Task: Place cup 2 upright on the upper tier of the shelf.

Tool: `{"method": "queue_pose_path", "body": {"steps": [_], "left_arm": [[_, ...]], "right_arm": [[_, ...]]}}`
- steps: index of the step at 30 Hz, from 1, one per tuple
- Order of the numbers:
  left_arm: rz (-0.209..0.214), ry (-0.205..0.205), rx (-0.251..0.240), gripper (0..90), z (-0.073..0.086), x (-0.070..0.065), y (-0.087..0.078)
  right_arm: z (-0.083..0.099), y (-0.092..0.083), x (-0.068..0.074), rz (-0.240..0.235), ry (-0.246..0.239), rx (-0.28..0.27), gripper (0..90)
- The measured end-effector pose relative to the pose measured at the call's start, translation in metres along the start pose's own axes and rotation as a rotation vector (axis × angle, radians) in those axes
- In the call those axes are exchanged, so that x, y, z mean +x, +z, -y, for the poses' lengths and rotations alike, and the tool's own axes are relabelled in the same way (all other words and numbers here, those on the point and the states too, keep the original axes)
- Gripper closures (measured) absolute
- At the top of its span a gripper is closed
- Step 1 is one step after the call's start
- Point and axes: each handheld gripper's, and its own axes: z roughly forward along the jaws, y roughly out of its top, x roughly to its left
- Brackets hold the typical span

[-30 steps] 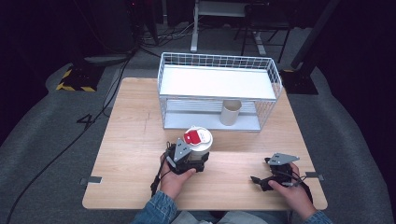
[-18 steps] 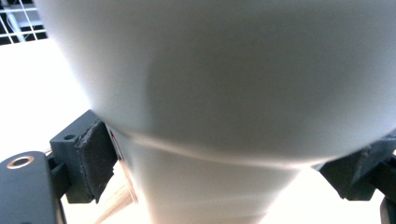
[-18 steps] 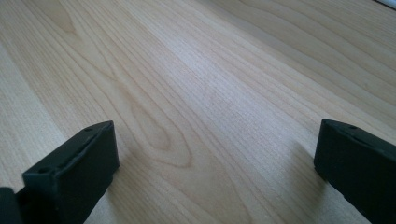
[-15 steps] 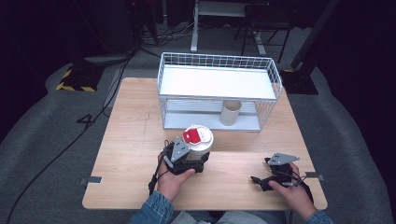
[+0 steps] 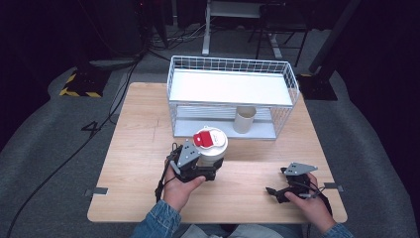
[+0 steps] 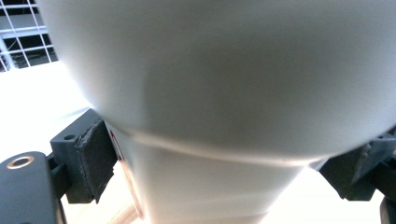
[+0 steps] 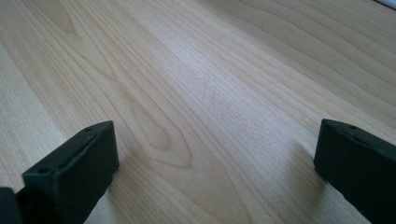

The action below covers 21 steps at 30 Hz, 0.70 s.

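While the wooden table (image 5: 133,163) carries everything in front of us, we take the white wire basket (image 5: 233,101) at its far side as our landmark. That basket stands with its long side running left to right across the table; a white board covers its top, and under the board a small beige cup (image 5: 244,119) stands upright, its lower part crossed by the wire front.

Just in front of the basket, nearer to us and a little left of its middle, we see a white cup (image 5: 212,148) with a white lid bearing a red patch. Its long axis is close to upright, lid end up, narrower base down. Our left gripper (image 5: 200,166) pinches it on the lower wall: in the left gripper view the two pads press against the cup's (image 6: 210,93) sides, which blur to a pale mass so near the lens. The red printing beside the left pad is too cropped to read, and we cannot tell whether the cup's base touches the table.

Well to the right of the cup and farther from the basket, our right gripper (image 5: 277,191) rests low by the table's near edge, jaws spread wide over bare wood.
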Motion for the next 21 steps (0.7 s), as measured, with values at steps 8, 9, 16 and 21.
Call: {"method": "queue_pose_path", "body": {"steps": [8,9,16,21], "left_arm": [[0.007,0.024,-0.001,11.5,-0.020,0.000,-0.006],[0.008,0.026,-0.003,11.5,-0.022,0.000,-0.006],[0.017,0.033,-0.014,11.5,-0.039,0.002,-0.008],[0.016,0.048,-0.021,11.6,-0.052,0.003,-0.009]], "right_arm": [[0.000,0.000,0.000,0.000,0.000,0.000,0.0],[0.000,0.000,0.000,0.000,0.000,0.000,0.0],[0.000,0.000,0.000,-0.001,-0.003,0.000,0.0],[0.000,0.000,0.000,0.000,-0.003,0.000,0.0]]}}
